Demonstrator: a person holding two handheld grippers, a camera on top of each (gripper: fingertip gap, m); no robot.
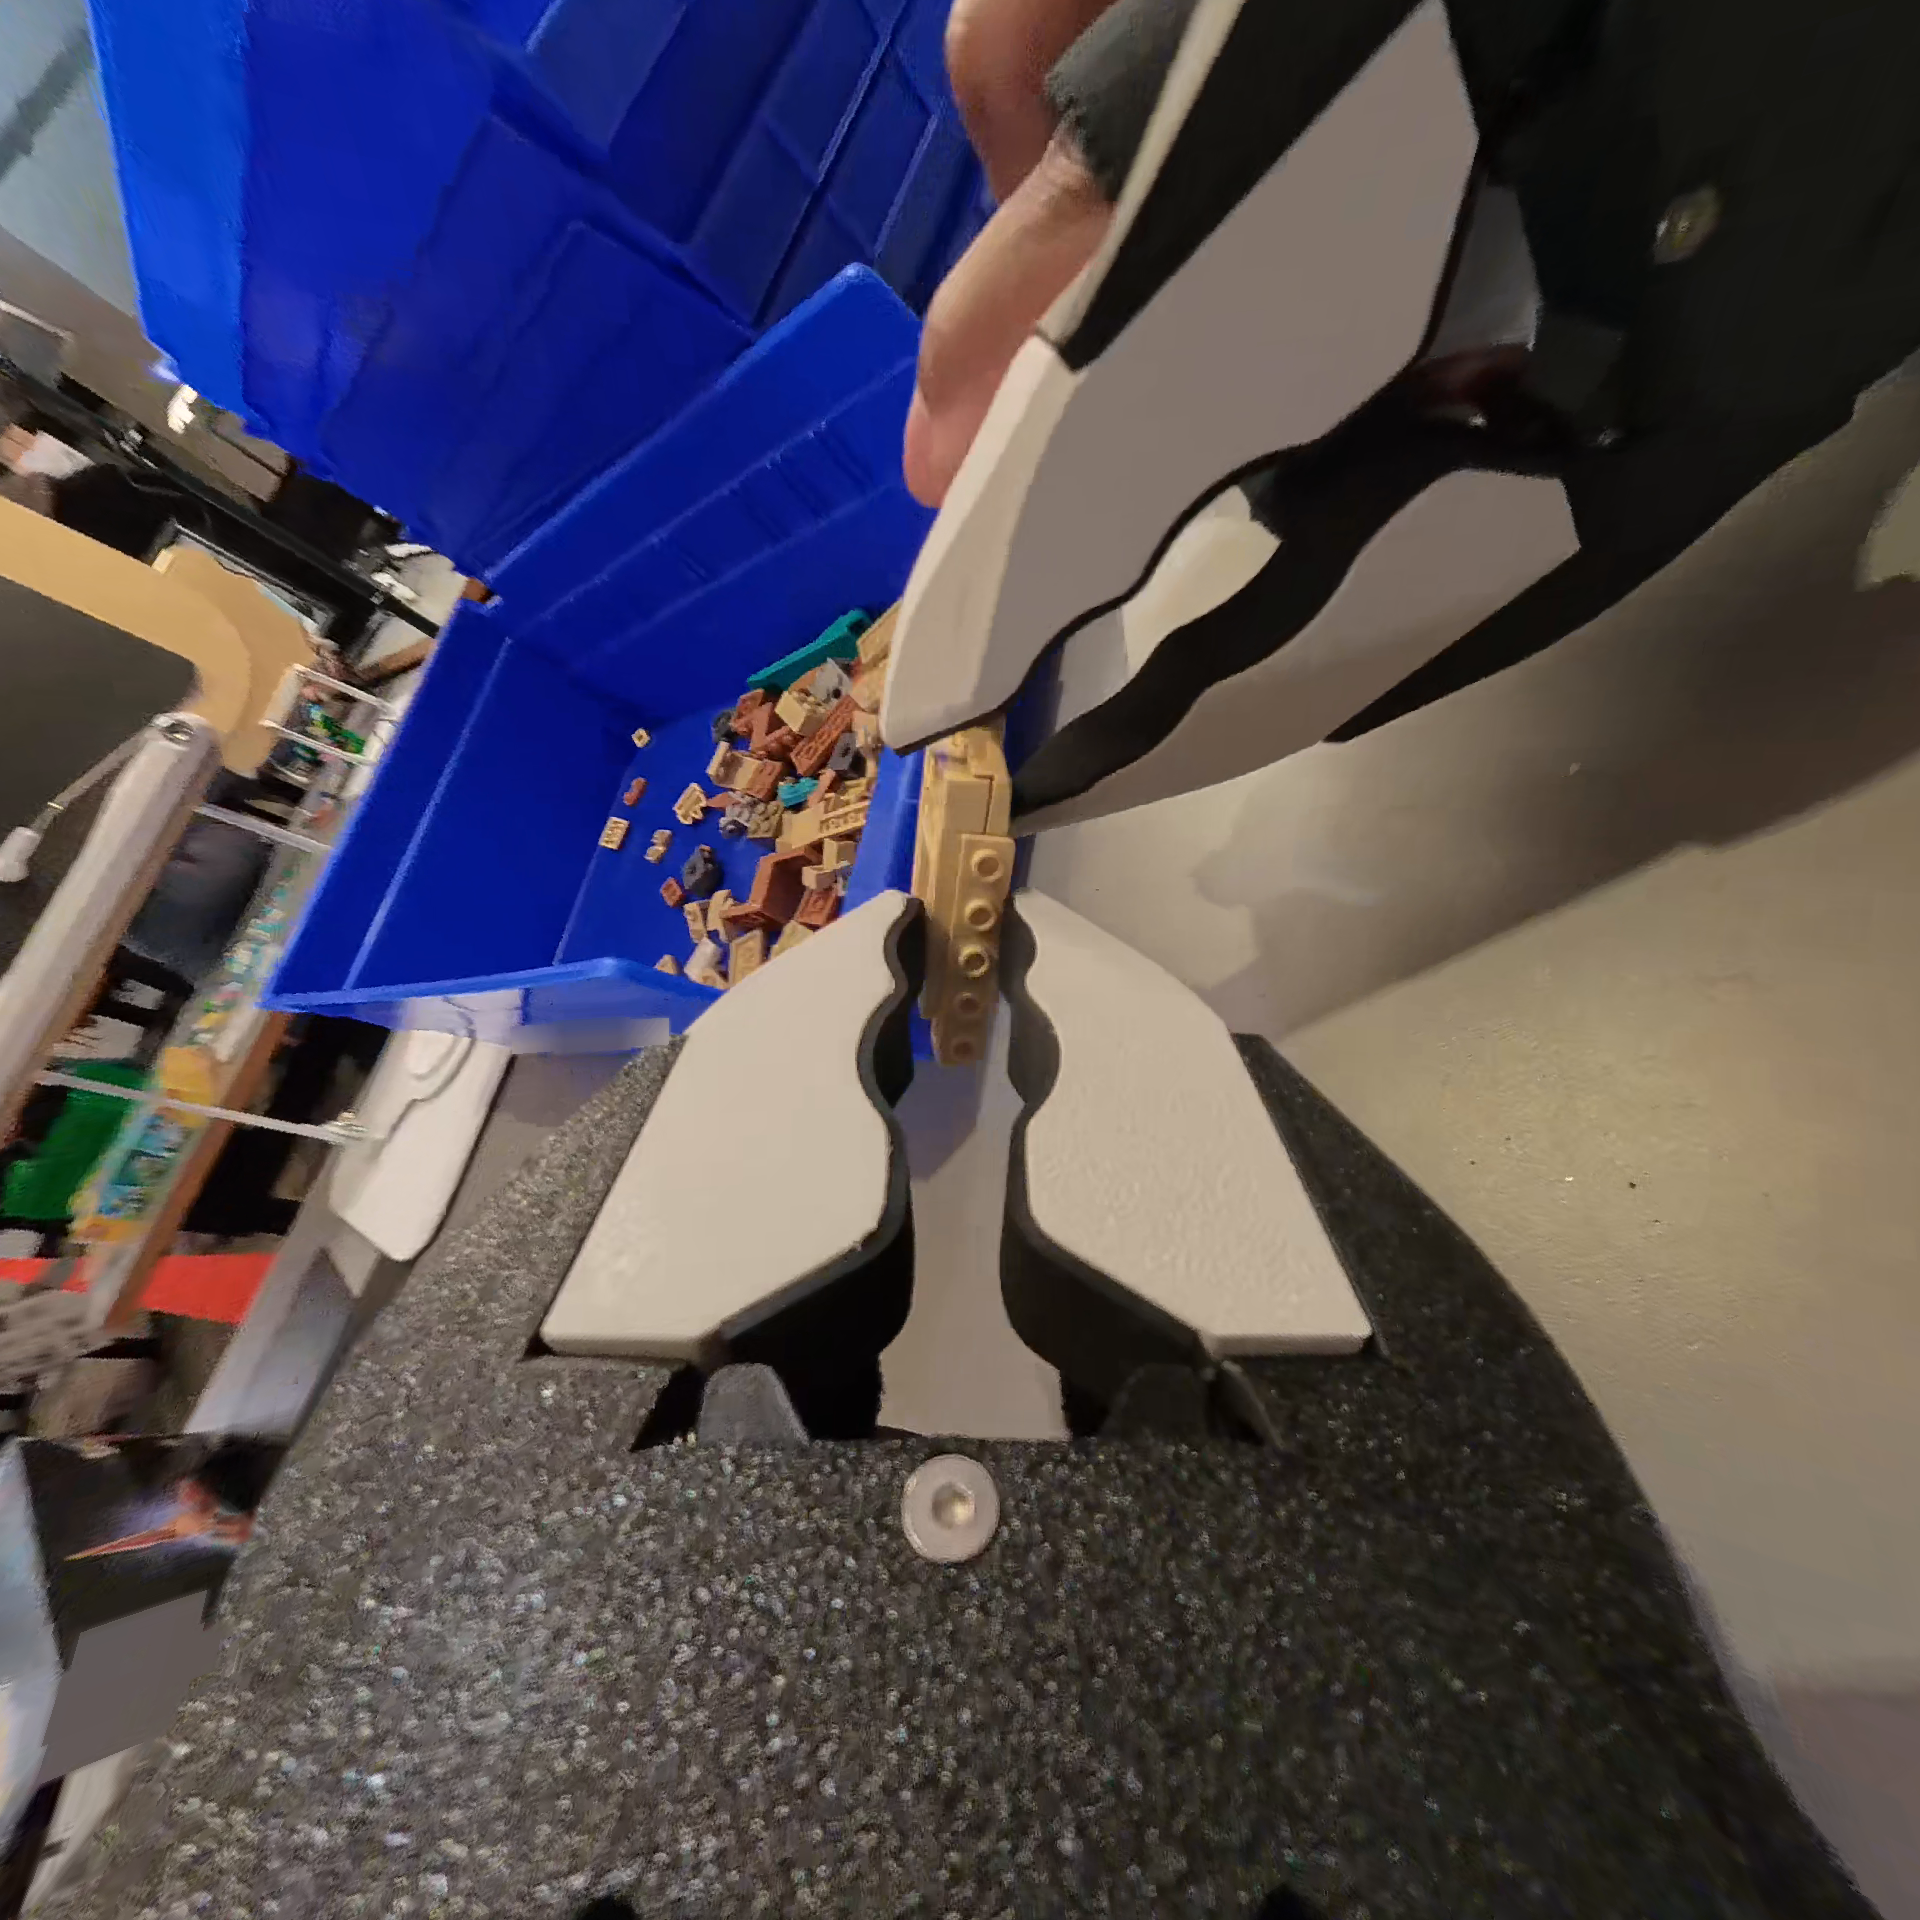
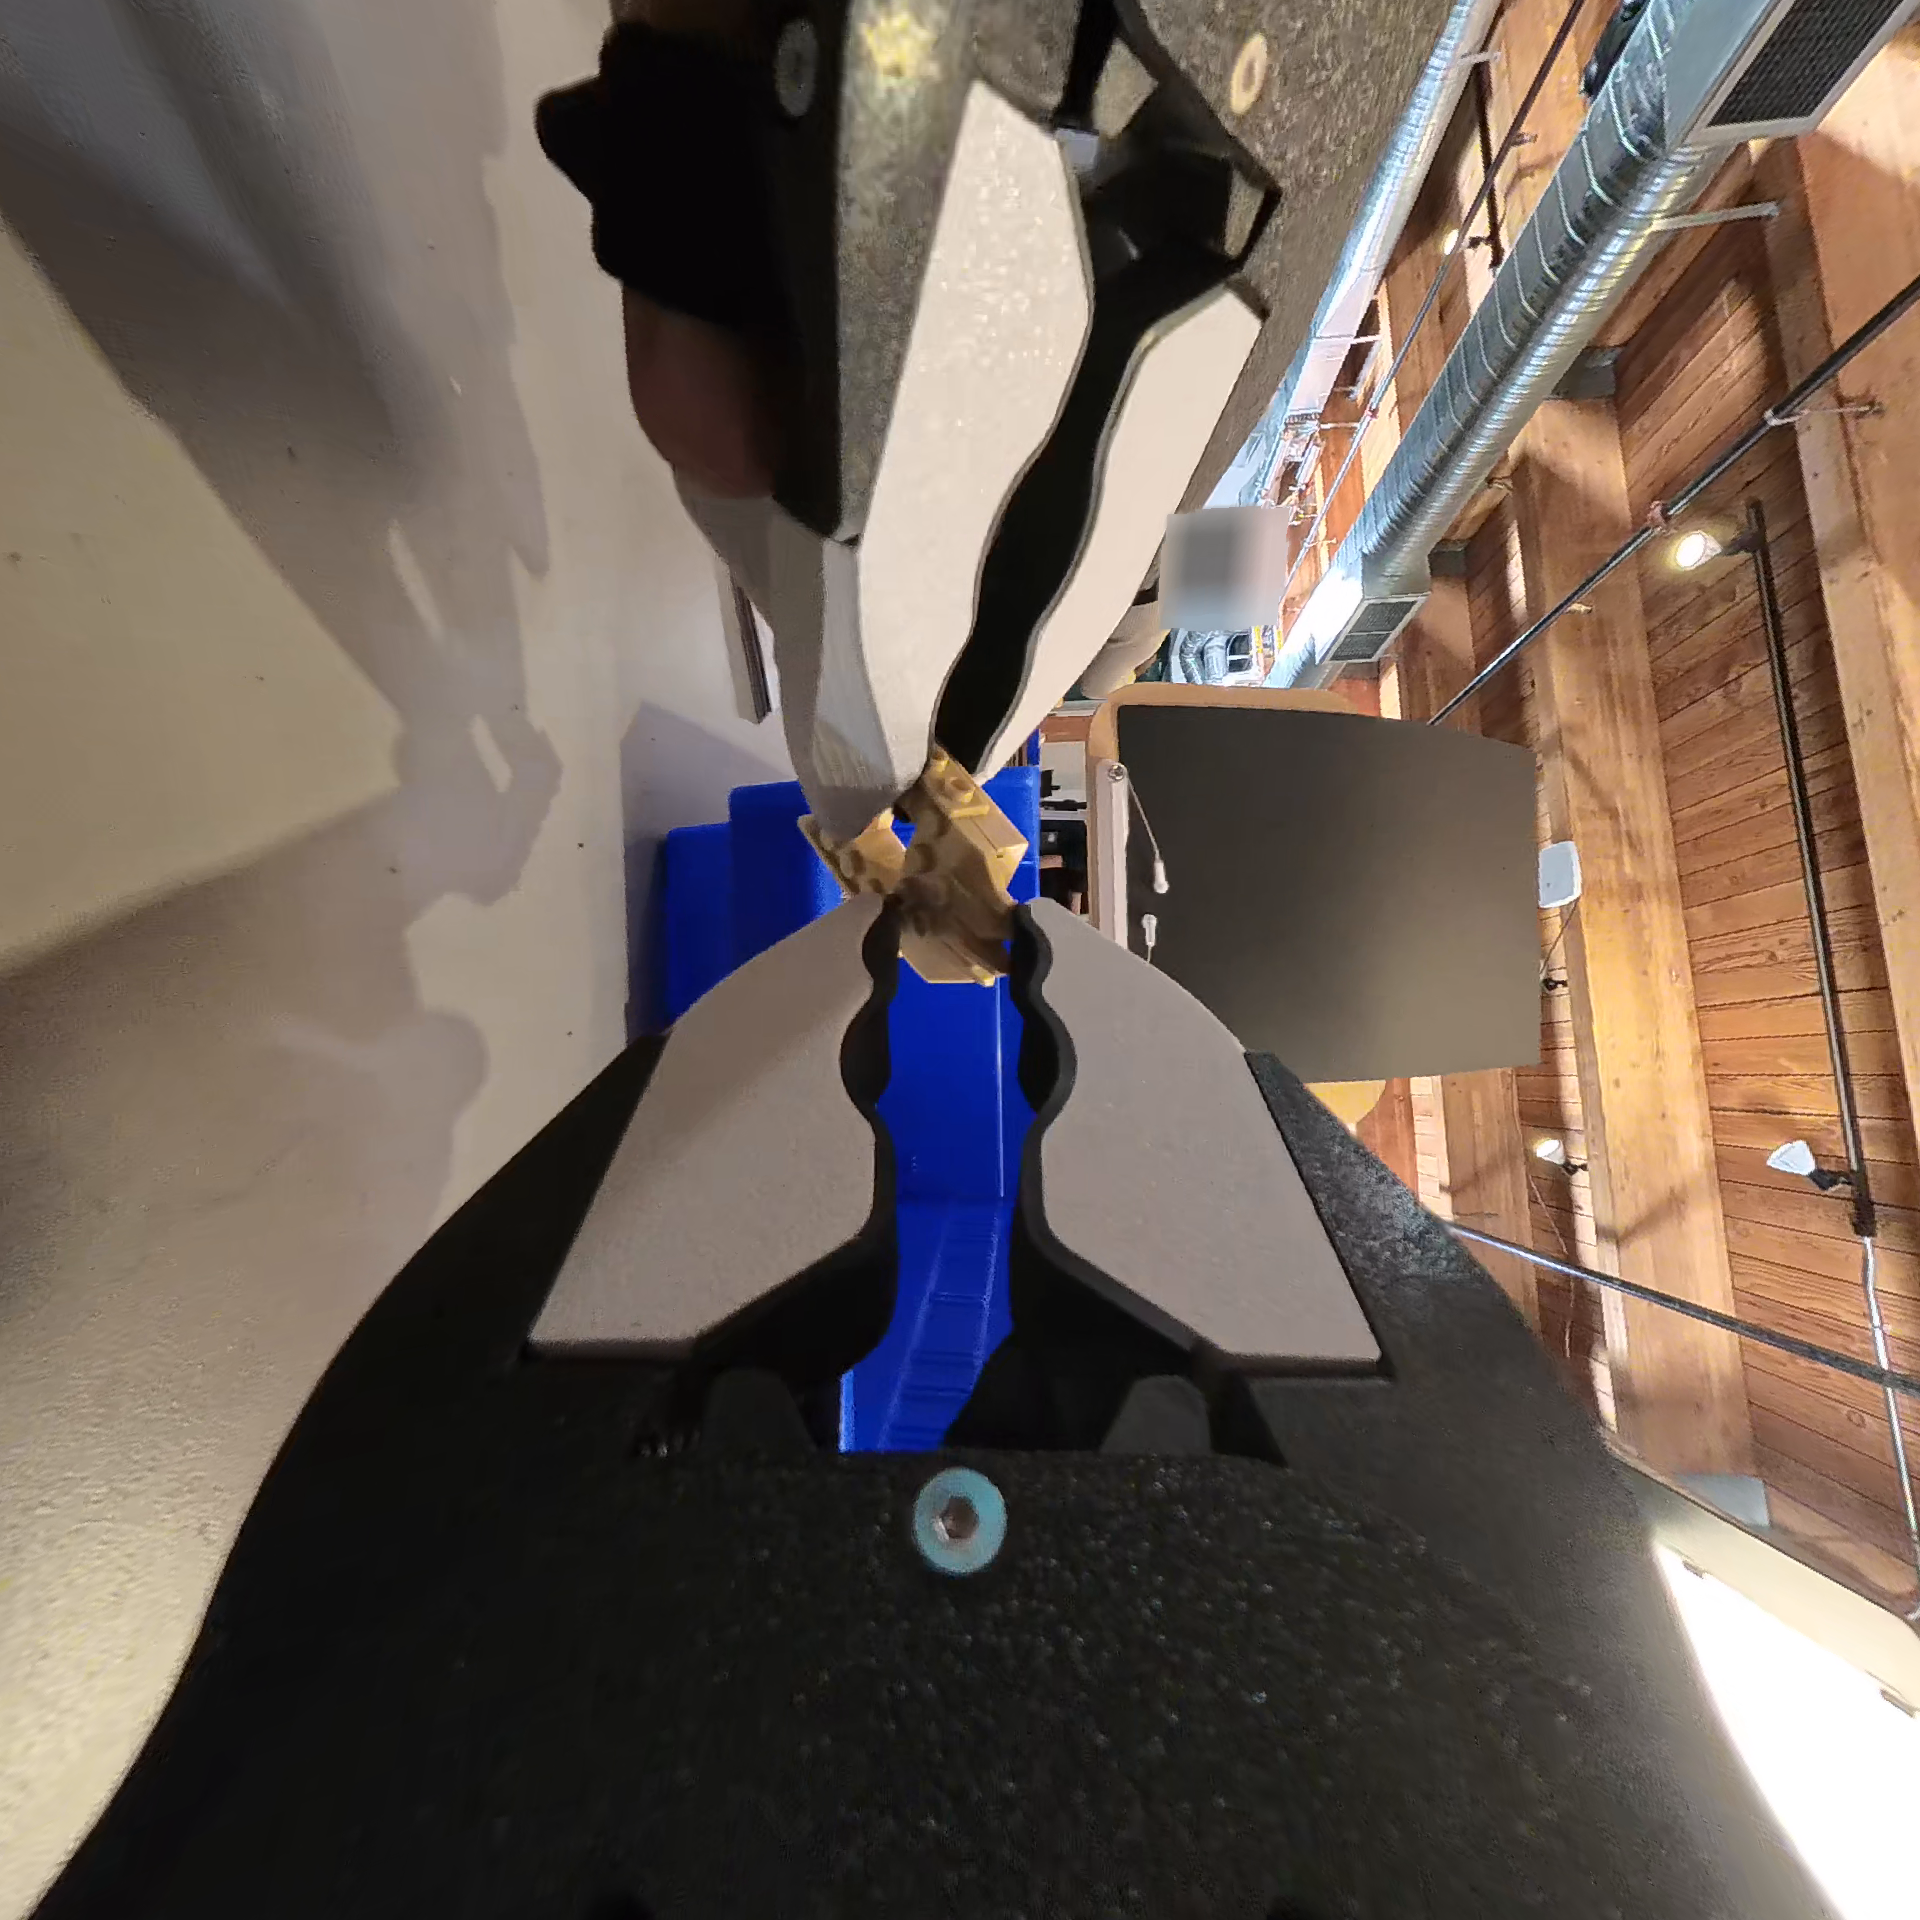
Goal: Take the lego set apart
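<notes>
Your left tool [image 1: 961,925] is closed to a narrow gap on one end of a tan assembly of small studded plastic building bricks [image 1: 968,894], both black pads pressing its sides, and your right tool [image 2: 951,935] is closed a little wider on the other end of the same piece, its pads against the blockier part. The assembly hangs in the air between the two tools, above the near corner of an open blue plastic bin [image 1: 447,831] that holds a loose heap of tan, brown, grey and teal bricks [image 1: 779,800]; more blue bins [image 1: 468,260] stand stacked behind it on the pale bench [image 1: 1558,1143]. By my judgement you have the piece well supported at both ends, so keep each squeeze firm and even; any twist or pull is best kept gentle and in line with the joints, since a sideways wrench could split it at the wrong seam and drop parts. Keep it over the bin so that anything that falls lands inside. In the left wrist view the long axis runs from your left tool straight ahead to the right one, nearly in line with the fingers, and the row of round studs on the narrow strip faces the camera.
</notes>
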